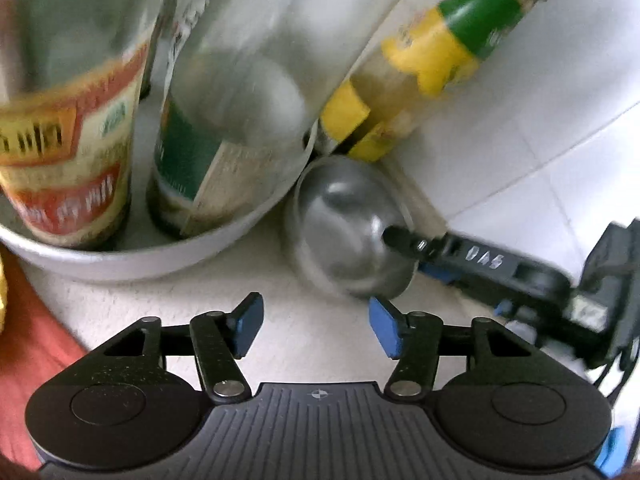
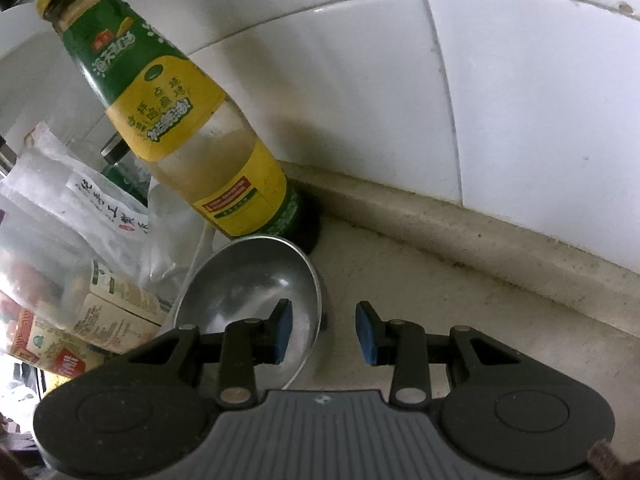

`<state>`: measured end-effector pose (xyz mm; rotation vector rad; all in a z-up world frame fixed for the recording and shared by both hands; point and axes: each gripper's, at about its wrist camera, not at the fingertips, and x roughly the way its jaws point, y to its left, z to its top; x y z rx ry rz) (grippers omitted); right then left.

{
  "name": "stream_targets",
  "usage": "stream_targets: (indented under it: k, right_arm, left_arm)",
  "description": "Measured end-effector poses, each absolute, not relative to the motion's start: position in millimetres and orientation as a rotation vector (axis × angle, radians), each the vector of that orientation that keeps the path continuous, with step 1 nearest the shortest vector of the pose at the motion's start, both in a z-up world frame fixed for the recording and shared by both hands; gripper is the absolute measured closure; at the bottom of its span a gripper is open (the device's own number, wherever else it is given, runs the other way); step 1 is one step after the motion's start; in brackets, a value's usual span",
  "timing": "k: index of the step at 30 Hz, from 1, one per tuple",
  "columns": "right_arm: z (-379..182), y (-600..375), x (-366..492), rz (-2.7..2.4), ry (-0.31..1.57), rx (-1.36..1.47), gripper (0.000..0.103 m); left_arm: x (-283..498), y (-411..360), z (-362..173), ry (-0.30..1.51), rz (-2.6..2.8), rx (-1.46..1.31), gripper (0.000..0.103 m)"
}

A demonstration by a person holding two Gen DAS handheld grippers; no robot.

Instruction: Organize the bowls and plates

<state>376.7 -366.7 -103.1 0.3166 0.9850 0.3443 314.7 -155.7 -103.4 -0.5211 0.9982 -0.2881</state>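
white basin (image 1: 132, 260) at left keeps the sauce bottles corralled; left gripper (image 1: 316, 328) hovers over bare counter, jaws spread, holding nothing. the steel bowl (image 1: 344, 228) sits just right of the basin by the tiled wall; right gripper (image 2: 323, 332) straddles its rim, jaws parted, likely preparing to lift.

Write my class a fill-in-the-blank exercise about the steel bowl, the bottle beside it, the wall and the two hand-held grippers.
1. The bottle behind the bowl has a ____ cap.
2. One finger of the right hand-held gripper is ____ the bowl, the other outside it.
3. The left hand-held gripper holds ____.
4. The wall is covered in white ____.

Missing words: yellow; inside; nothing; tiles.
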Motion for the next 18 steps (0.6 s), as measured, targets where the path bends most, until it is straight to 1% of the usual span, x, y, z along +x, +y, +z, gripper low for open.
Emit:
stream_targets:
  k: [1,3,7,11,12,13,14,18]
  right_arm:
    - [-102.5,-368.5,375.9,0.344,0.982,0.318,0.071]
    - [-103.7,-369.4,379.5,0.334,0.98,0.325,0.071]
    - [-107.1,-371.3,388.9,0.319,0.981,0.354,0.071]
    - [-114.2,-368.9,395.9,0.333,1.011,0.354,0.071]
    - [-117.2,-367.0,398.1,0.34,1.02,0.352,0.074]
    - [-120.0,-365.9,400.4,0.347,1.029,0.352,0.085]
    - [-123.3,-365.6,402.7,0.352,1.039,0.354,0.087]
    - [-126.4,-371.5,403.6,0.366,1.041,0.374,0.088]
  left_arm:
    - [314.6,-156.2,-100.5,0.979,-0.287,-0.519,0.031]
    - [322.1,-164.0,-102.0,0.981,-0.272,-0.493,0.033]
    - [333.8,-177.8,-110.9,1.032,-0.256,-0.481,0.047]
    - [341.4,-182.3,-115.3,1.027,-0.238,-0.468,0.05]
    - [342.2,-181.7,-115.1,1.015,-0.229,-0.456,0.052]
    - [343.6,-182.2,-115.8,1.005,-0.216,-0.443,0.054]
    - [343.9,-181.5,-116.0,0.996,-0.206,-0.429,0.056]
    - [347.9,-186.2,-119.8,1.002,-0.203,-0.381,0.062]
